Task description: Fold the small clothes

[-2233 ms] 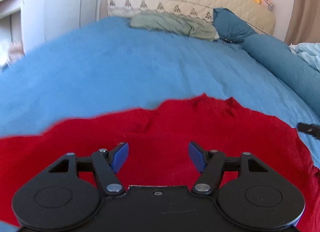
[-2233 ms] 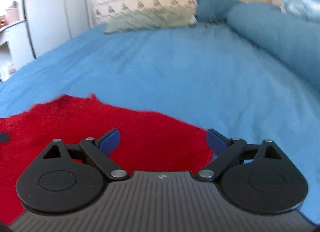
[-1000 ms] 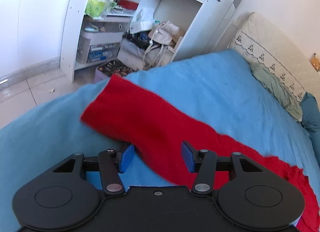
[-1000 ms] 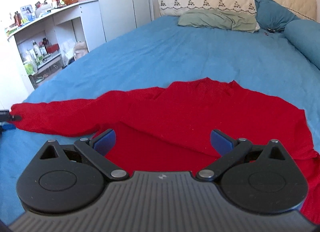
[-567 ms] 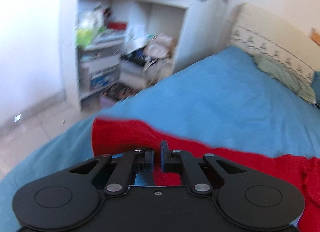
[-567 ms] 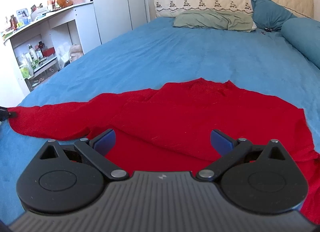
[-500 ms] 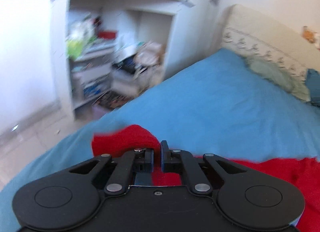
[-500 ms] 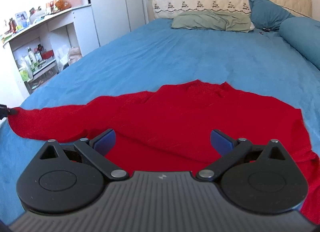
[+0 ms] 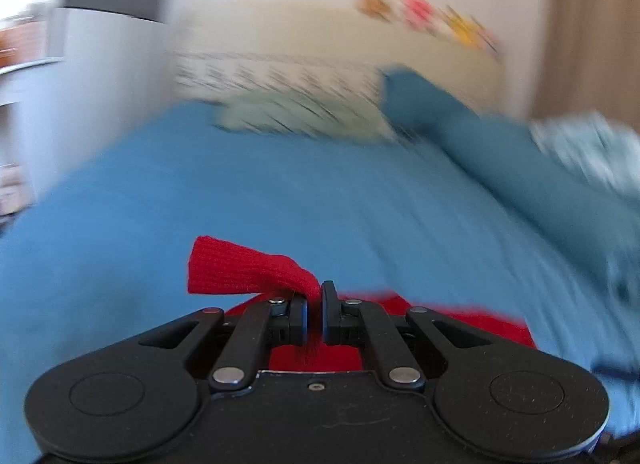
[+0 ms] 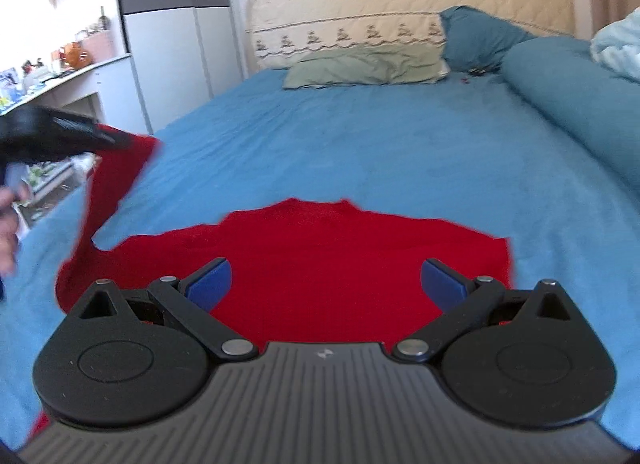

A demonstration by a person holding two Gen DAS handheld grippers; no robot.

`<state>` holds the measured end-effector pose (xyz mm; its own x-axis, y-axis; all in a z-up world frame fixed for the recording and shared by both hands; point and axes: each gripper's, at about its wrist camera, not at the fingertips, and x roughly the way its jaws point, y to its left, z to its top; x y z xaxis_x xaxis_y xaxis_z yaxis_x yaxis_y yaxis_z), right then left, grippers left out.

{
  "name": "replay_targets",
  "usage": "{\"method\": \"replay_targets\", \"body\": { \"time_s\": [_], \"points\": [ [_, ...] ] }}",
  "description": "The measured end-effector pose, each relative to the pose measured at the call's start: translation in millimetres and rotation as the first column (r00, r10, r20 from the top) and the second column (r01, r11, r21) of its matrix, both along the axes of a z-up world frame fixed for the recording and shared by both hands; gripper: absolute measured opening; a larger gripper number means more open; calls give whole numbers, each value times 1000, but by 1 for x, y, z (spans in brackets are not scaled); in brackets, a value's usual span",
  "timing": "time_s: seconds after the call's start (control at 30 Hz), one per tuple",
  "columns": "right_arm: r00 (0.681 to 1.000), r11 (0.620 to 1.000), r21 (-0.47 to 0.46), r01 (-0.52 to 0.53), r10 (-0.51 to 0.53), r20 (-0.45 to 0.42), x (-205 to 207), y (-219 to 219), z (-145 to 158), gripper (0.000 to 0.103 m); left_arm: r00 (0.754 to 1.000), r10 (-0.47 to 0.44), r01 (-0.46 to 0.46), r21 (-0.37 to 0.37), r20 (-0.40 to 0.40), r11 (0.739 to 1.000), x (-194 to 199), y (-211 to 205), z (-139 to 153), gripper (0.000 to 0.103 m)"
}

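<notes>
Red sweater [image 10: 360, 264] on blue bedspread [image 10: 360, 136], green pillow [image 10: 368, 64] beyond, well apart

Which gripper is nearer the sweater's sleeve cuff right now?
Left. The left gripper is shut on the sleeve cuff, lifting it off the bed. The right gripper hangs open over the red sweater body, apart from the cuff.

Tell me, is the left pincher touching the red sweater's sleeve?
Touching. The left wrist view shows the left gripper shut on the red sweater's sleeve, with knit bunched between its closed fingers.
</notes>
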<state>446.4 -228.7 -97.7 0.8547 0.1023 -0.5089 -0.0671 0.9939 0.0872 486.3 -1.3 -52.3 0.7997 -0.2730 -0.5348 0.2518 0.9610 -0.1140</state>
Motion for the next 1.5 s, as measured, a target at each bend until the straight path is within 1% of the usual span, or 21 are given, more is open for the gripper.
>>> {"method": "replay_targets", "body": {
  "time_s": [0.07, 0.2, 0.27, 0.3, 0.33, 0.37, 0.47, 0.53, 0.6, 0.67, 0.83, 0.97, 1.03, 1.07, 1.1, 1.17, 1.2, 1.27, 1.33, 1.4, 1.5],
  "points": [
    [1000, 1000, -10, 19, -19, -20, 1, -17, -5, 103, 996, -53, 55, 29, -70, 998, 5, -41, -35, 6],
    [998, 999, -20, 36, -37, -52, 0, -44, -17, 103, 980, -95, 105, 51, -175, 993, 8, -77, -82, 7],
    [997, 999, -17, 46, -47, -61, -1, -55, -24, 103, 973, -114, 133, 82, -199, 988, 4, -87, -93, 14],
    [996, 999, -8, 52, -52, -67, -1, -60, -26, 103, 972, -122, 144, 94, -202, 985, 1, -90, -93, 22],
    [996, 998, 3, 57, -57, -71, -1, -64, -28, 103, 970, -132, 153, 94, -202, 984, -2, -88, -91, 46],
    [995, 998, 18, 65, -63, -74, -1, -68, -29, 103, 970, -146, 163, 80, -194, 983, -6, -83, -87, 65],
    [995, 996, 50, 69, -65, -76, -1, -71, -28, 103, 980, -139, 151, 75, -146, 986, -20, -60, -66, 89],
    [996, 997, 61, 54, -50, -74, 1, -67, -23, 103, 988, -100, 112, 98, -120, 989, -30, -40, -49, 99],
    [997, 998, 58, 39, -34, -76, 5, -57, -18, 103, 992, -76, 85, 102, -96, 991, -48, -15, -39, 100],
    [996, 998, 59, 14, -9, -84, 9, -44, -17, 103, 995, -48, 58, 110, -90, 992, -51, 7, -35, 100],
    [990, 999, 13, -51, 52, -129, 28, 3, -31, 103, 991, 50, -32, 145, -125, 989, -61, 53, -53, 100],
    [989, 986, -123, -113, 100, -111, 45, 50, -48, 103, 983, 114, -98, 117, -147, 988, -68, 83, -71, 100],
    [985, 969, -197, -147, 125, -121, 57, 71, -58, 103, 977, 134, -120, 95, -166, 988, -67, 91, -81, 100],
    [981, 959, -229, -167, 139, -134, 64, 81, -65, 100, 974, 142, -128, 89, -174, 988, -67, 93, -84, 100],
    [977, 949, -254, -187, 152, -151, 70, 89, -72, 95, 972, 146, -132, 85, -182, 988, -67, 95, -86, 100],
    [969, 929, -304, -213, 161, -186, 84, 104, -84, 70, 971, 146, -131, 86, -188, 988, -69, 97, -89, 100],
    [968, 922, -321, -216, 160, -191, 89, 109, -87, 64, 972, 145, -129, 93, -184, 987, -70, 98, -88, 100],
    [975, 917, -346, -197, 146, -168, 95, 112, -87, 27, 974, 145, -127, 108, -177, 986, -67, 99, -89, 100],
    [989, 954, -273, -122, 95, -112, 97, 98, -77, 26, 975, 141, -123, 110, -170, 986, -66, 103, -89, 100],
    [998, 990, -136, -20, 12, -60, 94, 71, -67, 26, 975, 136, -118, 110, -173, 987, -68, 107, -91, 100],
    [996, 998, 10, 58, -57, -69, 87, 34, -72, 31, 975, 125, -104, 121, -185, 987, -69, 107, -97, 100]
  ]
}}
